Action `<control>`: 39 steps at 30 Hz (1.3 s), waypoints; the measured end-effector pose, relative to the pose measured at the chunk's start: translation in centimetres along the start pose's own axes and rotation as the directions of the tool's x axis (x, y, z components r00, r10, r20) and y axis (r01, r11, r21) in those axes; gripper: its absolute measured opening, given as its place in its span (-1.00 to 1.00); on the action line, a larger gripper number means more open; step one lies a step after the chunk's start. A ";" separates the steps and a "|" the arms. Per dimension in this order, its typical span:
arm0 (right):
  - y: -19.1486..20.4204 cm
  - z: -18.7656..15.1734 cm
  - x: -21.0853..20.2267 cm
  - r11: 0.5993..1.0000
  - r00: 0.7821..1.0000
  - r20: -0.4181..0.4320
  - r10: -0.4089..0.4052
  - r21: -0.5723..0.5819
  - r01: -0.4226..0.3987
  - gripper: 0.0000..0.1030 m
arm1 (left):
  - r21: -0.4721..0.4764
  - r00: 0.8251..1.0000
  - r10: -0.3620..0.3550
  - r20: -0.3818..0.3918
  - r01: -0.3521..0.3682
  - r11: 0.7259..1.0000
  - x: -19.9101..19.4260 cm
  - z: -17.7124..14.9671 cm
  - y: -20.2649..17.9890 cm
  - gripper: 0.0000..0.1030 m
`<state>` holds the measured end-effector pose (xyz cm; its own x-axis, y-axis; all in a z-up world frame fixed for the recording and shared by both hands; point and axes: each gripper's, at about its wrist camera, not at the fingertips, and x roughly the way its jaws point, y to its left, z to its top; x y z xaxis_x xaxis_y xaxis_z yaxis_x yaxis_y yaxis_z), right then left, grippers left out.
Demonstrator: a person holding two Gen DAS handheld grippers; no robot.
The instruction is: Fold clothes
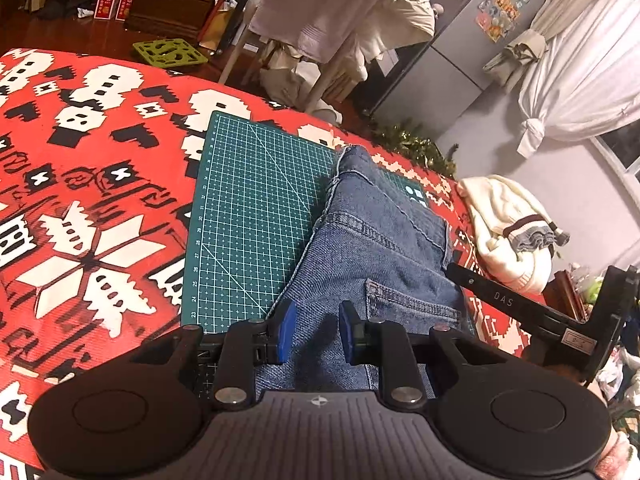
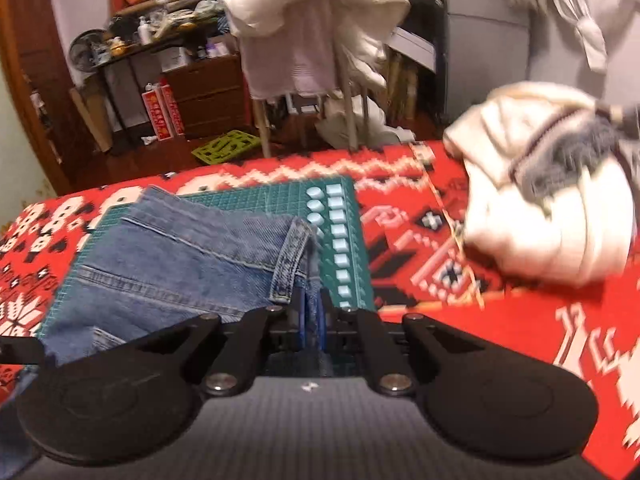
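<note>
The blue jeans (image 1: 372, 248) are lying partly folded on the green cutting mat (image 1: 248, 208) over the red patterned cloth (image 1: 80, 184). The right gripper (image 2: 311, 320) is pinching their hem, while the left gripper (image 1: 318, 332) is hovering over the denim, fingers apart. A cream sweater (image 2: 540, 200) is sitting nearby.

We are in a lived-in home room: a fridge (image 1: 472, 40) covered in magnets, tied white curtains (image 1: 576, 80), a wooden dresser (image 2: 208, 96), and laundry heaped on a chair (image 2: 316, 40).
</note>
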<state>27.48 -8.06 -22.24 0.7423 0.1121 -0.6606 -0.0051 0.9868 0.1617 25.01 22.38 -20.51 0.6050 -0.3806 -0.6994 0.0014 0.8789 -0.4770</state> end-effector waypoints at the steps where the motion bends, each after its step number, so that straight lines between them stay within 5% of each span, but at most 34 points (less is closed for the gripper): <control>1: -0.2 0.0 -0.1 1.000 1.000 0.002 -0.006 0.005 0.006 -0.83 | 0.003 1.000 0.003 -0.003 -0.003 1.000 0.0 0.0 0.0 -0.58; 7: -1.6 0.4 -1.8 0.998 0.999 0.025 -0.025 0.051 0.024 -0.82 | 0.004 0.999 0.035 -0.019 -0.035 0.999 0.3 0.0 0.2 -0.66; 16: -0.5 -0.2 -5.1 0.975 0.981 -0.053 0.187 0.128 -0.179 -0.81 | -0.007 0.999 -0.036 -0.021 0.036 0.999 -0.7 0.2 -0.3 -0.74; 20: 0.1 -1.9 -4.4 0.987 0.983 -0.131 0.131 0.110 -0.117 -0.83 | -0.003 0.998 -0.043 -0.037 0.043 0.999 -1.0 0.0 -0.4 -0.74; 26: -1.1 -3.1 -6.8 0.996 0.991 -0.136 0.005 0.088 0.007 -0.79 | 0.006 0.998 -0.041 -0.044 0.041 0.999 -1.9 -0.9 -0.8 -0.74; 33: 0.1 -4.6 -11.8 0.993 0.993 -0.091 0.079 0.097 -0.070 -0.67 | 0.069 0.998 -0.001 -0.060 0.005 0.998 -3.8 -3.8 -2.5 -0.74; 39: 2.7 -6.3 -12.2 0.979 0.980 -0.098 0.173 0.129 -0.160 -0.67 | 0.096 0.999 -0.016 -0.031 0.019 0.995 -5.7 -7.0 -3.0 -0.73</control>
<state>14.18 -6.00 -18.41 0.6608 0.2917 -0.6916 -0.0372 0.9330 0.3580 16.01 19.93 -18.82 0.5797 -0.4032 -0.7081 0.0892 0.8952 -0.4367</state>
